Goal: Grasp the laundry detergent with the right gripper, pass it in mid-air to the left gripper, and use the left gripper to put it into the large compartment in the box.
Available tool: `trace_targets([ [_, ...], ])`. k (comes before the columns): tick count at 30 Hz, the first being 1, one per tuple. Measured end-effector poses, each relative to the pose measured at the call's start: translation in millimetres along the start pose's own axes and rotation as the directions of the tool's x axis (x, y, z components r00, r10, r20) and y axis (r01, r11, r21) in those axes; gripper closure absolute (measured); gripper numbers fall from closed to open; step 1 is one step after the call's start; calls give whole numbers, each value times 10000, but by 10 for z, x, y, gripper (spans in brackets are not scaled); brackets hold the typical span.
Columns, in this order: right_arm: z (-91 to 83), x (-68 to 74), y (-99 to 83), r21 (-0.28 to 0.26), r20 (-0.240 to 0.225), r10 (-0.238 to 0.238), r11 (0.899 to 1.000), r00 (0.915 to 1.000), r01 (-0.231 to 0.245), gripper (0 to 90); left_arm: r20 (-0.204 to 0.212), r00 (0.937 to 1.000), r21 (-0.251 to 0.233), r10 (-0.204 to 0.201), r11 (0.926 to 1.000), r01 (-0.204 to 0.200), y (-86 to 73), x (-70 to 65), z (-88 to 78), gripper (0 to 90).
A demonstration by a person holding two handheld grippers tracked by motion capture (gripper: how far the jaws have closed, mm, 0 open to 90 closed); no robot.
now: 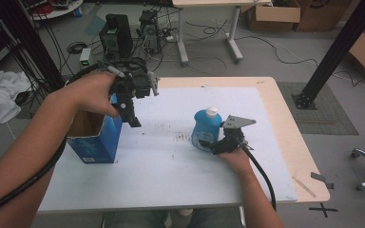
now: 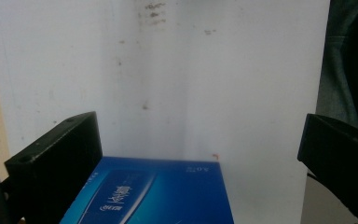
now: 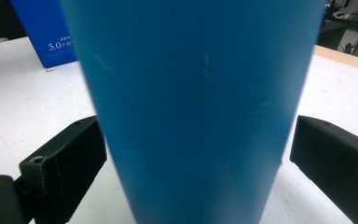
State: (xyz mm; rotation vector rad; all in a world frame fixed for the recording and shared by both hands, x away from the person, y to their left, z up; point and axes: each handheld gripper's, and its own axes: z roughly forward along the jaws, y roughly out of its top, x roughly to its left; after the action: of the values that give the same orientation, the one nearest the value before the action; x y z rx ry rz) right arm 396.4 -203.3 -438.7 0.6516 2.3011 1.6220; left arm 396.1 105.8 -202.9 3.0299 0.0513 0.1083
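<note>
Bottle (image 1: 205, 129): a blue plastic bottle with a white cap, standing upright near the middle of the table (image 1: 171, 166); its smooth, rounded wall is likely slippery and may be yielding a little under pressure.
Weight: probably moderate if it is holding liquid; the fill level cannot be told.
Hold point: the broad lower body, below the shoulder, is offering the steadiest purchase; the cap is too narrow.
Right gripper (image 1: 218, 142): its jaws are standing wide, flanking the bottle body on both sides; on the right a gap is showing, on the left contact cannot be told, so no firm grip is judged yet.
Left gripper (image 1: 132, 114): its jaws are standing wide apart, holding nothing, hovering over the open blue carton (image 1: 97, 140).
Carton: stiff printed cardboard, box-shaped, standing well left of the bottle.
Table: a matt white sheet, lightly stained, lying on a wooden top.
</note>
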Motion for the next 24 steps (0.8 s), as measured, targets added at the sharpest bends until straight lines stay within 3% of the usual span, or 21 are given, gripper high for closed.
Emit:
trace_targets([
  [5, 28, 1, -12, 16, -109, 68, 10000, 9999, -68, 127, -14, 10000, 74, -13, 10000, 13, 0, -11, -10, 1],
  [12, 42, 2, -26, -32, 17, 128, 9999, 9999, -127, 149, -2, 10000, 47, -51, 10000, 51, -12, -15, 7, 1],
  [17, 47, 1, -28, -38, -41, 147, 9999, 9999, -147, 220, 14, 10000, 77, -48, 10000, 47, -15, -6, 15, 1],
  [24, 44, -5, -31, -12, -18, 212, 9998, 9998, -212, 229, 34, 10000, 94, -78, 9999, 78, -24, 5, 39, 1],
])
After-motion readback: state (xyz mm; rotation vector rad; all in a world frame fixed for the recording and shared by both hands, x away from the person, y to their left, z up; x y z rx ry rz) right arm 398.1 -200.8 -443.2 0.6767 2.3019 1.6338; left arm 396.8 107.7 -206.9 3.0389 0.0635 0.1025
